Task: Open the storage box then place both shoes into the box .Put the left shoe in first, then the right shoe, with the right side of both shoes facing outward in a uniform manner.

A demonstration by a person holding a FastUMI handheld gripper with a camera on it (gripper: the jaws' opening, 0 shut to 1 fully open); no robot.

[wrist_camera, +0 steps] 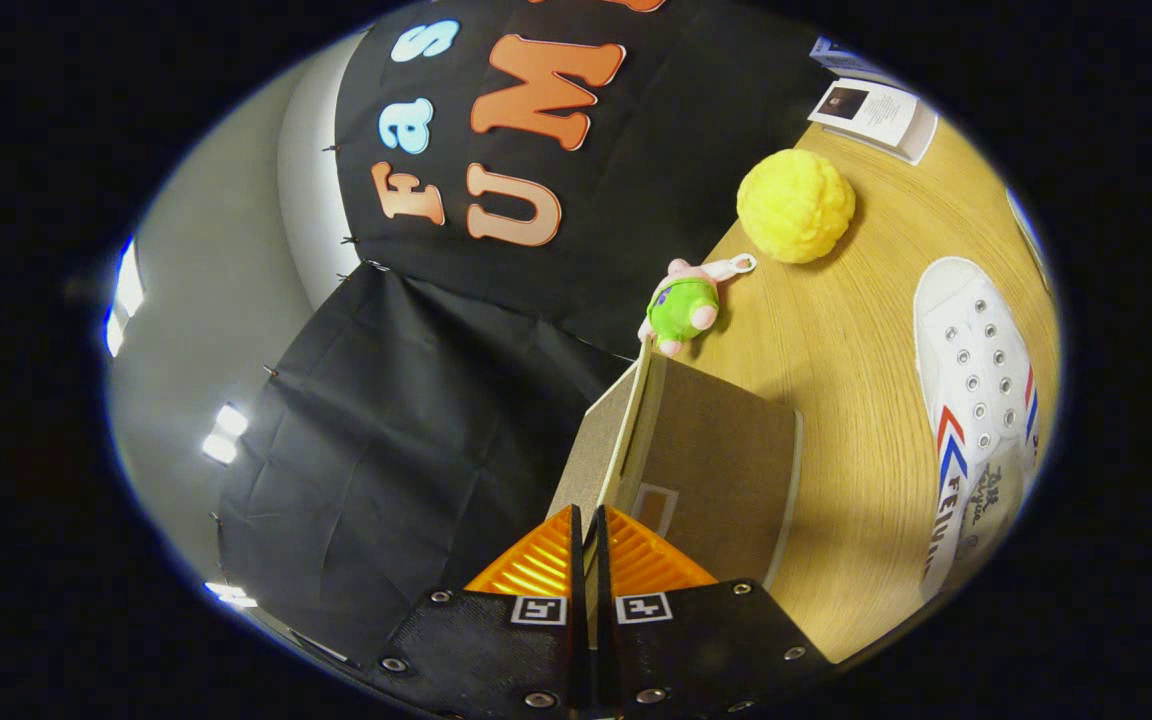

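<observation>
The tool (588, 520) is seen with its two fingers (536, 565) drawn almost together, clamped on the thin edge of the lid (626, 440) of the storage box (716, 460), which is held between them. The lid is raised on edge, extending from the fingertips toward 12 o'clock, with the brown box body lying just beside it at 1 o'clock; the box's inside cannot be made out. The view is strongly tilted, so the desk (836, 350) is seen running up the 2 o'clock side. A white shoe (976, 400) with red and blue stripes is laid on the desk at 3 o'clock of the box, well apart from it. Beyond the box, a small green and pink plush toy (684, 305) is seen at 12 o'clock, and a yellow ball (796, 205) farther on at 1 o'clock. A white booklet (876, 115) is placed beyond the ball.
</observation>
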